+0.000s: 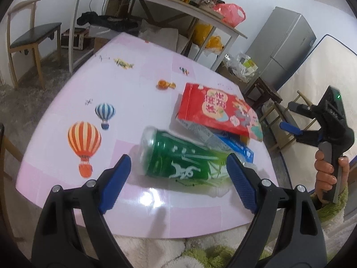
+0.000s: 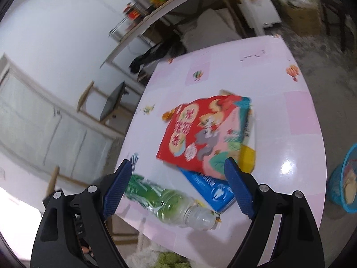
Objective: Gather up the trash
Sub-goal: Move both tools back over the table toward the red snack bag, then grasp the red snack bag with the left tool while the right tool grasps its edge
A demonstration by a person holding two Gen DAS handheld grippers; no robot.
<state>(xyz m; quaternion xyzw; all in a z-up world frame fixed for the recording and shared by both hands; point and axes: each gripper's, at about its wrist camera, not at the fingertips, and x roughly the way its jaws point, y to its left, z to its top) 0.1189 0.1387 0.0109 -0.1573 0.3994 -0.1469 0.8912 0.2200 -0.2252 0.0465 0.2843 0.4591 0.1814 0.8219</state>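
- Left wrist view: left gripper [image 1: 178,176] jaws wide apart, nothing clamped. Green plastic bottle with white lettering [image 1: 180,156] lies on its side on the glossy pink tabletop with hot-air-balloon prints [image 1: 125,102], seen between the blue pads but not touched by them.
- At 1 o'clock from the bottle: red flat snack bag with cartoon print [image 1: 214,109], resting on top of a blue-and-white flat carton [image 1: 234,145]. Bottle just beside the carton; contact unclear.
- Only this view shows the right gripper [image 1: 290,115] from outside, at 3 o'clock, off the table edge: jaws spread, empty. A hand [image 1: 328,169] wraps its handle, fingers on the grey trigger, green fuzzy sleeve below.
- Also only here: grey fridge [image 1: 283,44] at 1 o'clock, wooden chair with dark seat [image 1: 31,35] at 10 o'clock.
- Right wrist view, blurred: right gripper jaws open, nothing held. Bottle at 7 o'clock near the table's near edge, clear neck end toward 4 o'clock; snack bag at centre, carton under it.
- Only this view shows a yellow item [image 2: 247,156] poking out under the bag's right side, and a blue mesh basket [image 2: 343,178] on the floor at 3 o'clock, something pale inside.
- Both grippers pitched downward toward the table.
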